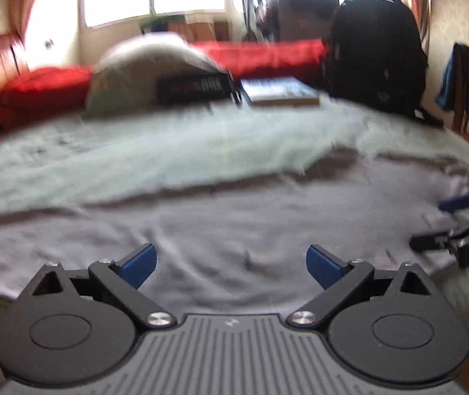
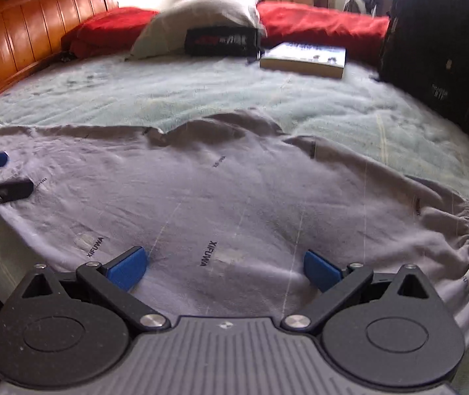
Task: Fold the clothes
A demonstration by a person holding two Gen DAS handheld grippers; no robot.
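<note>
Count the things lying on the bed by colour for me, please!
Red: 2, the cushion by the headboard and the long cushion.
Grey: 2, the pillow and the pants.
Black: 2, the box and the backpack.
Blue and white: 1, the book.
Total: 7.

Left gripper (image 1: 231, 265) low in the frame, blue fingertips (image 1: 140, 265) spread wide, nothing between them. Right gripper (image 2: 224, 268) likewise at bottom centre, jaws wide apart and empty. Each visible at the other view's side edge, also spread.
</note>
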